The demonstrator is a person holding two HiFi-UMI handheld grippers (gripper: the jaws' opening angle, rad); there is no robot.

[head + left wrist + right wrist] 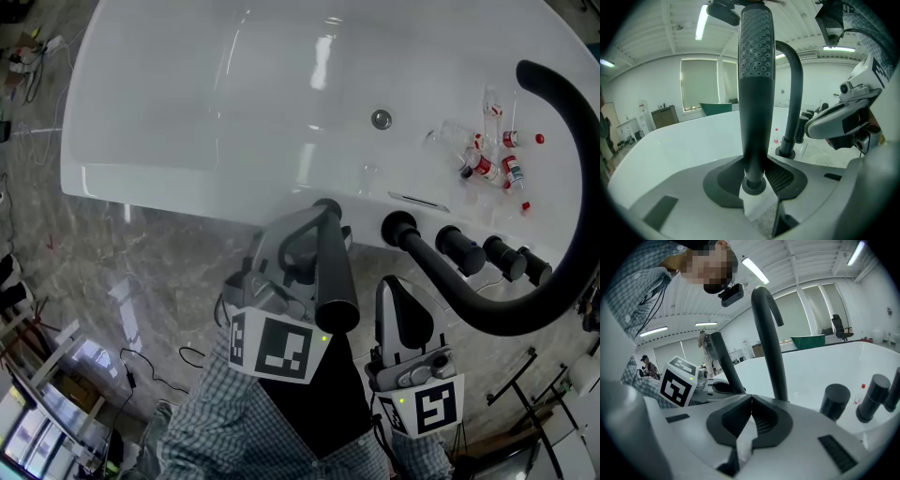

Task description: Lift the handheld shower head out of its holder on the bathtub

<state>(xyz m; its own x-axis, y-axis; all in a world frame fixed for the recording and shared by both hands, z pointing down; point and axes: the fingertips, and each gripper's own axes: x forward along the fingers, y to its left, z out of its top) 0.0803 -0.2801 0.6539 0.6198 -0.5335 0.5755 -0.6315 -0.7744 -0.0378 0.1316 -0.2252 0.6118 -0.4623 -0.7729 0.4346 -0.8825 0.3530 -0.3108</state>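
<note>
The floor (159, 272) is grey veined stone, with a thin black cable (192, 356) looping across it. Overhead, a white ribbed ceiling (656, 28) carries lit tube lights (701, 22). A wide, blind-covered window (698, 84) sits in the white wall (647, 89), near a low dark cabinet (664, 115). An office chair (838, 326) stands farther off.

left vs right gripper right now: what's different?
Grip: the left gripper is clamped on the shower head near the bottom of its handle. The right gripper has its jaws shut together on nothing.
Position: in the head view the left gripper reaches the bathtub rim. The right gripper sits further back, short of the black spout base.
Shared: both carry a marker cube and point toward the tub.
</note>
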